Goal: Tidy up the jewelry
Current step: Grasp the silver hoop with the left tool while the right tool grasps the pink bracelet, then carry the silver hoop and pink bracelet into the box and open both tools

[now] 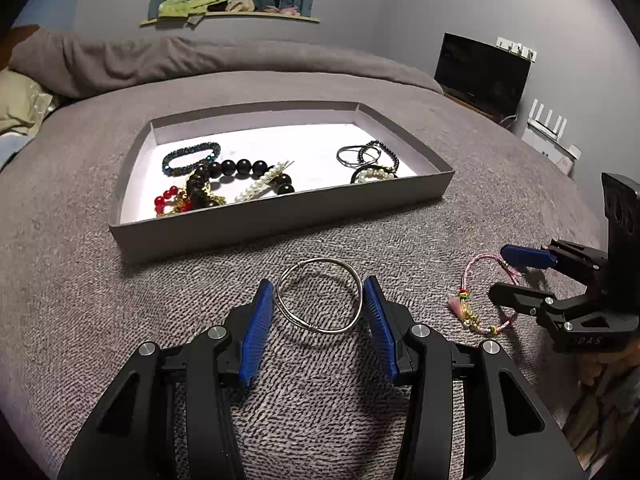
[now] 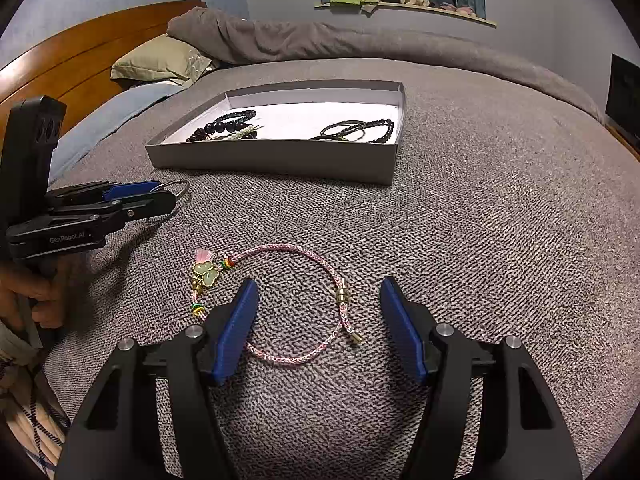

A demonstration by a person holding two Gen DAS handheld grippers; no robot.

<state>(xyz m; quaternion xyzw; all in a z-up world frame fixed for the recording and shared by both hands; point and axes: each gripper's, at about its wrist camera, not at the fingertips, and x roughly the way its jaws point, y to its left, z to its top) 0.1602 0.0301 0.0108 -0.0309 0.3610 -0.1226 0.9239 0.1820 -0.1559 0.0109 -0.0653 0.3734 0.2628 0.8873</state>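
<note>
Slippage is the likeliest fault: the silver bangle [image 1: 320, 296] is clamped only at its rim by the left tongs [image 1: 319, 287]. The right tongs [image 2: 318, 292] stand apart, one pad [image 2: 236, 328] inside the pink cord bracelet [image 2: 296, 300], so the cord could be missed.

Grey bedspread [image 1: 120, 300] carries tray [image 1: 280, 216], silver bangle [image 1: 320, 300], pink cord bracelet [image 2: 304, 300].

You've got one shallow grey cardboard tray [image 1: 280, 212] at twelve o'clock — two loose bracelets: silver wire bangle [image 1: 320, 298], pink braided cord bracelet [image 2: 296, 304].
</note>
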